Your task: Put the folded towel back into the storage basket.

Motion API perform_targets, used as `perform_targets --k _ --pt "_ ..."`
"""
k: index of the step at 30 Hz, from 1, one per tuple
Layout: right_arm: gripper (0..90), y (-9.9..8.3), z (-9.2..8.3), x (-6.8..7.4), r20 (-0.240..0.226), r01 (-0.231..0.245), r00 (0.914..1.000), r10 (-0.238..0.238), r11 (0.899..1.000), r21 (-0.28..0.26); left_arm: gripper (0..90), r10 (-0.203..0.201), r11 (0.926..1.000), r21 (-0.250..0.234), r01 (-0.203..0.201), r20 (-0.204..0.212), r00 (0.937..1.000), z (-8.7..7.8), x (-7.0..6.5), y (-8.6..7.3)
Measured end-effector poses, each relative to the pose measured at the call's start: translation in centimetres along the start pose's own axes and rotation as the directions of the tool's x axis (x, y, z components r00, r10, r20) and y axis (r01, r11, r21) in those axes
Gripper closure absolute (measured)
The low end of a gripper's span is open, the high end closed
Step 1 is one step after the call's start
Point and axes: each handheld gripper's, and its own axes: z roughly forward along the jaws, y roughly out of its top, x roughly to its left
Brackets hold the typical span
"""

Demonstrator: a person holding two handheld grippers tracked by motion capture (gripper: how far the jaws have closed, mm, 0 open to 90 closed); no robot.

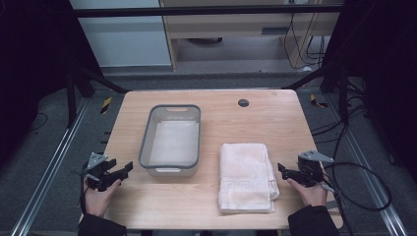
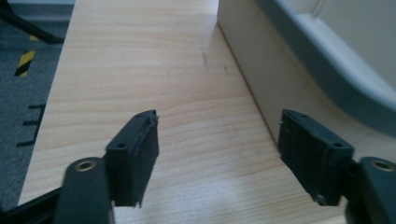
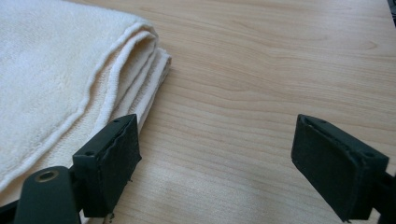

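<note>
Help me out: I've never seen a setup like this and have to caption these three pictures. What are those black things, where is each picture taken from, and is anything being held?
No robot here: a person sits at a wooden table holding a hand-operated clamp in each hand, the left gripper and the right gripper. The wide picture comes from a camera above the person, looking down on the table. The other two come from small cameras riding on each gripper, looking along its two black jaws. On the table lie a grey-rimmed plastic tub and, beside it, a folded cream towel. Both grippers are open and hold nothing. The left one is next to the tub's wall, the right one at the towel's edge.
</note>
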Motion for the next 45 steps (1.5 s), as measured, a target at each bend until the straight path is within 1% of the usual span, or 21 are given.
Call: perform_targets --k 2,5,9,10,12,14,17,20,21,22,25,27,31,32,35,36,37,39,40,43,45 --pt "15.8 0.0 -0.2 0.1 -0.004 -0.005 1.0000 0.005 1.000 -0.013 31.8 0.005 0.9998 -0.017 -0.004 0.001 1.0000 -0.4 -0.2 0.1" --pt "16.5 0.2 -0.6 0.2 -0.001 0.001 1.0000 -0.001 1.000 -0.028 34.0 0.011 0.9997 -0.020 -0.010 0.010 0.9999 -0.6 -0.4 0.3" --pt "18.5 0.5 -1.0 0.4 -0.004 0.005 1.0000 -0.006 0.999 -0.050 34.9 0.007 0.9997 -0.024 -0.007 0.018 0.9998 -1.0 -0.6 0.6" --pt "19.2 0.5 -1.2 0.5 -0.007 -0.001 1.0000 0.001 0.999 -0.053 35.0 0.007 0.9995 -0.031 -0.006 0.019 0.9998 -1.1 -0.6 0.6" --pt "20.2 0.7 -1.3 0.6 -0.009 0.007 0.9999 -0.007 0.998 -0.065 34.8 0.008 0.9993 -0.036 -0.007 0.021 0.9997 -1.3 -0.7 0.8" --pt "21.3 0.9 -1.5 0.6 -0.012 0.005 0.9999 -0.006 0.997 -0.074 34.6 0.014 0.9988 -0.046 -0.013 0.013 0.9998 -1.5 -0.7 0.9" --pt "22.6 1.0 -1.7 0.6 -0.011 0.005 0.9999 -0.006 0.997 -0.078 34.1 0.025 0.9982 -0.055 -0.025 0.011 0.9996 -1.8 -0.9 1.1" --pt "23.8 1.2 -1.9 0.6 -0.009 0.011 0.9999 -0.012 0.997 -0.083 33.3 0.019 0.9979 -0.062 -0.017 0.023 0.9996 -1.9 -1.0 1.3" --pt "24.2 1.3 -1.9 0.6 -0.010 0.003 0.9999 -0.004 0.997 -0.080 33.2 0.015 0.9980 -0.062 -0.013 0.030 0.9994 -2.0 -1.0 1.4" --pt "24.3 1.4 -1.9 0.6 -0.010 0.005 0.9999 -0.006 0.997 -0.081 33.5 0.011 0.9978 -0.066 -0.009 0.033 0.9994 -2.0 -1.0 1.5" --pt "24.5 1.6 -2.0 0.6 -0.010 0.005 0.9999 -0.006 0.997 -0.080 34.0 0.016 0.9977 -0.067 -0.014 0.036 0.9992 -2.1 -1.2 1.8" --pt "25.2 2.0 -2.2 0.6 -0.011 0.010 0.9999 -0.010 0.996 -0.084 34.2 0.015 0.9976 -0.068 -0.011 0.049 0.9987 -2.1 -1.6 2.1" --pt "26.2 2.4 -2.4 0.6 -0.013 0.011 0.9998 -0.012 0.996 -0.091 34.6 0.020 0.9968 -0.078 -0.016 0.051 0.9985 -2.1 -1.9 2.5" --pt "27.0 2.6 -2.6 0.7 -0.018 0.003 0.9998 -0.004 0.996 -0.095 34.8 0.020 0.9962 -0.086 -0.015 0.056 0.9983 -2.1 -2.0 2.8" --pt "28.2 2.8 -2.7 0.7 -0.016 0.006 0.9998 -0.007 0.995 -0.096 35.4 0.019 0.9950 -0.099 -0.013 0.063 0.9978 -2.2 -2.2 3.4" --pt "29.0 2.9 -2.8 0.7 -0.023 -0.003 0.9997 0.000 0.995 -0.096 35.6 0.017 0.9945 -0.104 -0.010 0.067 0.9976 -2.3 -2.4 3.6" --pt "29.7 3.0 -2.9 0.7 -0.021 0.005 0.9998 -0.007 0.995 -0.100 35.8 0.014 0.9941 -0.108 -0.006 0.069 0.9975 -2.3 -2.5 3.8" --pt "30.2 3.1 -3.0 0.8 -0.025 -0.005 0.9997 0.002 0.995 -0.101 36.1 0.014 0.9937 -0.112 -0.006 0.072 0.9973 -2.3 -2.7 4.0" --pt "31.4 3.5 -3.3 0.8 -0.030 -0.003 0.9996 -0.001 0.994 -0.110 36.2 0.021 0.9927 -0.120 -0.012 0.079 0.9967 -2.3 -3.1 4.4" --pt "31.5 3.9 -3.4 0.8 -0.034 0.000 0.9994 -0.004 0.993 -0.119 36.6 0.031 0.9919 -0.126 -0.019 0.093 0.9952 -2.4 -3.7 4.8" --pt "31.5 4.0 -3.5 0.9 -0.050 -0.013 0.9987 0.007 0.993 -0.119 36.8 0.030 0.9914 -0.130 -0.017 0.100 0.9945 -2.4 -4.1 5.0"
